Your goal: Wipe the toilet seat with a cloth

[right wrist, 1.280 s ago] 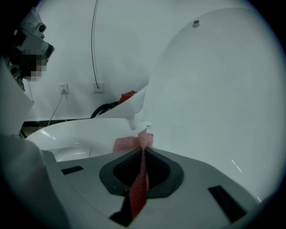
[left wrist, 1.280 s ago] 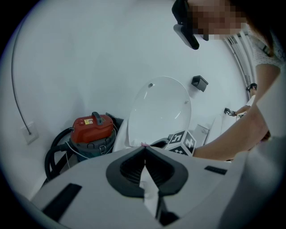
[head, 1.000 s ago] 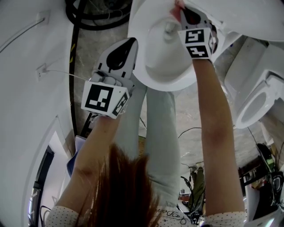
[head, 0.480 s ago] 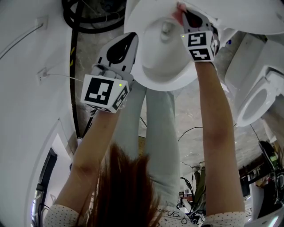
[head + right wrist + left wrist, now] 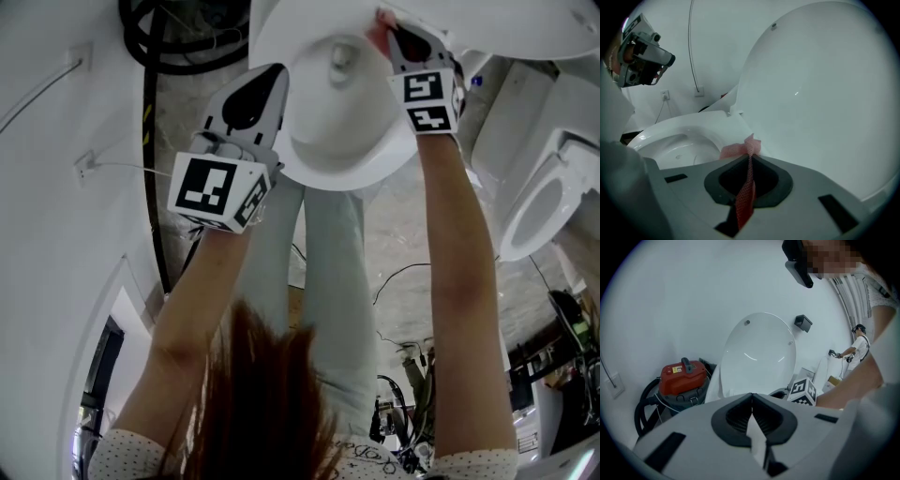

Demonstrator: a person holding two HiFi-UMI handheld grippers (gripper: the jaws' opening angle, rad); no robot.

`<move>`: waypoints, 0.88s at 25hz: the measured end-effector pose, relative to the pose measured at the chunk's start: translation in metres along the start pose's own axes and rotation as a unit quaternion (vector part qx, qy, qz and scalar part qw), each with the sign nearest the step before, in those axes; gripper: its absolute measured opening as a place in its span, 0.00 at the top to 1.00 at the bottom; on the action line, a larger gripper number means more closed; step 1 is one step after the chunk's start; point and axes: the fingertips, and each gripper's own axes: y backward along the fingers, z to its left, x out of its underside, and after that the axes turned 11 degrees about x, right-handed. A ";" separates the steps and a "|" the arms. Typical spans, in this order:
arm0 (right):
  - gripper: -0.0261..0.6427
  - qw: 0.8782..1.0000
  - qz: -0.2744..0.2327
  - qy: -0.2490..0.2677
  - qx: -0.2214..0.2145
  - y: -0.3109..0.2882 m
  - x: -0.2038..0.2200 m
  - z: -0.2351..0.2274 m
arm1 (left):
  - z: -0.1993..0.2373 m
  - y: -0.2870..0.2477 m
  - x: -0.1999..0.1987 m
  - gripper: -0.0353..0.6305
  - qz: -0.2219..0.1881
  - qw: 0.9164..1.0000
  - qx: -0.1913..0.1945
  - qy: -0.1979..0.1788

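**Right gripper** (image 5: 384, 21): upper centre-right of the head view. Its jaws were clamped on a pink mesh cloth (image 5: 739, 150). A small tuft stood past the tips and the rest trailed back between the jaws.

**Cloth**: at the rear of the seat (image 5: 689, 123), just beside the raised lid (image 5: 820, 84). Contact with the seat could not be confirmed.

**Left gripper** (image 5: 273, 79): left of the bowl (image 5: 679, 147). Its jaws were pressed together on nothing, clear of the seat.

**Also present**: a red vacuum (image 5: 682, 378), lower left of the left gripper view, and a second toilet (image 5: 539, 211), right edge of the head view.

**Hazards, as judged**
- Little cloth was exposed, so the hard jaw tips could rub the seat instead of wiping it.
- Drag along the seat could pull the thin pinch loose and drop the cloth into the bowl.
- The lid stood close, so a wide stroke could knock it.
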 end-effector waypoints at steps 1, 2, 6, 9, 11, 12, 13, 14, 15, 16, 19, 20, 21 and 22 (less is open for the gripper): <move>0.92 1.000 0.001 0.001 -0.001 0.002 0.003 -0.002 | -0.001 -0.002 0.000 0.94 -0.001 1.000 0.001 0.001; 0.92 1.000 0.001 0.003 -0.002 0.004 0.005 -0.004 | -0.001 -0.003 0.001 0.94 -0.001 1.000 0.002 0.002; 0.92 1.000 0.002 -0.003 0.001 0.011 0.017 -0.010 | -0.003 -0.005 0.002 0.94 -0.001 1.000 0.005 0.004; 0.92 1.000 0.005 -0.015 0.010 0.017 0.025 -0.017 | -0.006 -0.007 0.002 0.94 0.000 1.000 0.009 0.004; 0.92 1.000 0.009 -0.024 0.016 0.021 0.032 -0.021 | -0.008 -0.008 0.002 0.94 0.002 1.000 0.011 0.003; 0.92 0.999 0.010 -0.028 0.019 0.023 0.035 -0.023 | -0.009 -0.009 0.002 0.94 0.003 1.000 0.012 0.003; 0.92 0.999 0.012 -0.033 0.022 0.024 0.038 -0.025 | -0.009 -0.009 0.003 0.94 0.003 1.000 0.013 0.002; 0.92 0.999 0.014 -0.037 0.026 0.026 0.042 -0.026 | -0.009 -0.009 0.003 0.94 0.004 1.000 0.013 0.002; 0.92 0.999 0.017 -0.040 0.029 0.028 0.045 -0.028 | -0.008 -0.009 0.003 0.94 0.004 1.000 0.014 0.001; 0.92 0.998 0.019 -0.041 0.031 0.030 0.048 -0.030 | -0.008 -0.009 0.003 0.94 0.003 1.000 0.014 0.001; 0.92 0.998 0.021 -0.045 0.032 0.035 0.056 -0.034 | -0.009 -0.009 0.000 0.94 0.003 1.000 0.014 -0.002; 0.92 0.998 0.020 -0.051 0.029 0.037 0.059 -0.035 | -0.009 -0.009 0.000 0.94 0.003 1.000 0.014 -0.003; 0.92 0.998 0.016 -0.061 0.024 0.040 0.061 -0.036 | -0.010 -0.009 -0.001 0.94 0.003 1.000 0.014 -0.003; 0.92 0.997 0.013 -0.071 0.017 0.042 0.064 -0.036 | -0.011 -0.008 -0.001 0.94 0.002 1.000 0.015 -0.003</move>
